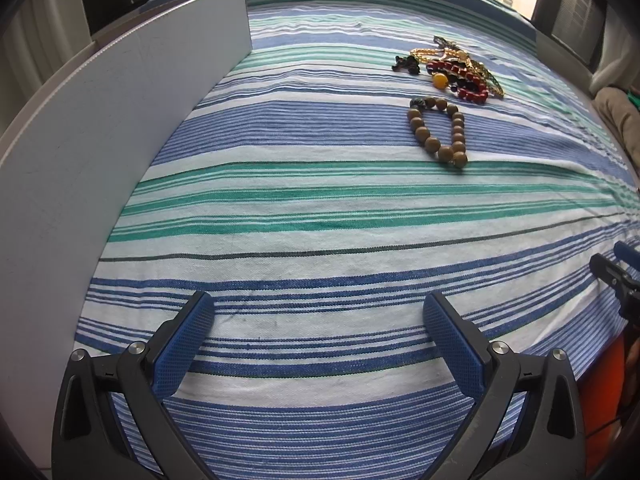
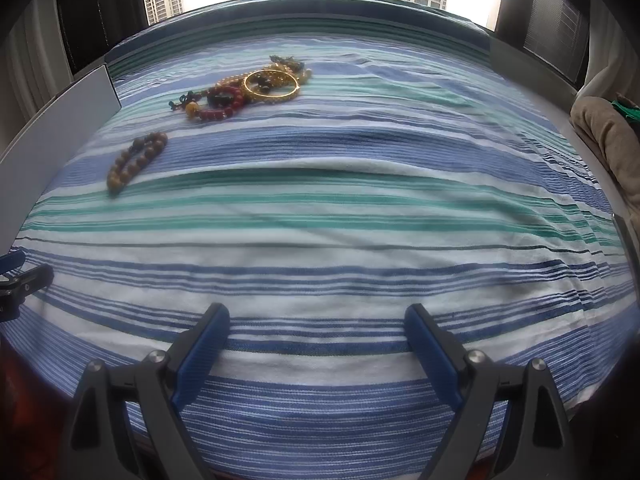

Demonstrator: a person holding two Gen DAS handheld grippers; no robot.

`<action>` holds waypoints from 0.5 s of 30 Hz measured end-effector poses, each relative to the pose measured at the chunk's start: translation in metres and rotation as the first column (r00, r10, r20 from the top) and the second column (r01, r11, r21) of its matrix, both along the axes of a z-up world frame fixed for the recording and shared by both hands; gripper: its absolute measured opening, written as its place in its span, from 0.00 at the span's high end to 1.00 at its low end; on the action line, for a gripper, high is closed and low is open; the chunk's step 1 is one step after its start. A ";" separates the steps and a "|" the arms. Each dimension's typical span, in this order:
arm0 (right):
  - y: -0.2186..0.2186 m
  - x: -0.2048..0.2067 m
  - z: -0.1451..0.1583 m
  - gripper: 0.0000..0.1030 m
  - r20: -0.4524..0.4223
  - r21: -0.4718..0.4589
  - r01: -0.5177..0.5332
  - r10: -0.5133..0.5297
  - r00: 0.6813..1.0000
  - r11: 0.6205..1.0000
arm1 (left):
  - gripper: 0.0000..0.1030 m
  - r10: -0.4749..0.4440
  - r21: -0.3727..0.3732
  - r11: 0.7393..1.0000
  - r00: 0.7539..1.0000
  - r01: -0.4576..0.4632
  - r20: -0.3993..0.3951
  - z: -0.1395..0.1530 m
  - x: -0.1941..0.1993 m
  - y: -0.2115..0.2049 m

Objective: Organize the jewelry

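Jewelry lies on a striped cloth (image 1: pixel 320 208): in the left wrist view, a white board (image 1: pixel 100 140) fills the left, a brown bead bracelet (image 1: pixel 438 132) sits upper right below the tangled pile (image 1: pixel 452 70). Left gripper (image 1: pixel 319 316) and right gripper (image 2: pixel 317 322) are both spread, holding nothing.

Left gripper (image 1: pixel 319 309) is hovering with jaws spread wide, gripping nothing. Right gripper (image 2: pixel 317 320) is hovering likewise, jaws wide apart.
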State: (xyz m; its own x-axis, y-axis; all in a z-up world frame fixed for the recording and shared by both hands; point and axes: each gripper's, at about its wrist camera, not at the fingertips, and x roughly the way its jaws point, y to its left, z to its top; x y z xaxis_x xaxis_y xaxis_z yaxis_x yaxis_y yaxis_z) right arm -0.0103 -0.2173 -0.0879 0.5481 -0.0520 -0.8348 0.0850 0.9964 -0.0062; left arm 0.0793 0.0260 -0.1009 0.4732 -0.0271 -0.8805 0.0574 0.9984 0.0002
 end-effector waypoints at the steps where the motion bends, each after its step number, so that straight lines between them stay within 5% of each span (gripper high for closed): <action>1: 0.000 0.000 0.000 0.12 -0.002 0.000 0.000 0.000 1.000 1.000 | 0.00 0.000 0.000 1.000 1.000 0.000 -0.001 0.000 0.000 0.000; 11: -0.003 0.001 0.001 0.12 -0.001 0.015 -0.001 0.001 1.000 1.000 | 0.01 -0.022 -0.013 1.000 0.998 0.021 -0.051 0.004 0.006 0.000; 15: -0.014 -0.010 0.010 0.12 0.072 0.038 0.038 -0.040 0.997 0.999 | 0.01 -0.019 -0.071 0.997 1.000 0.020 0.007 0.031 0.008 0.004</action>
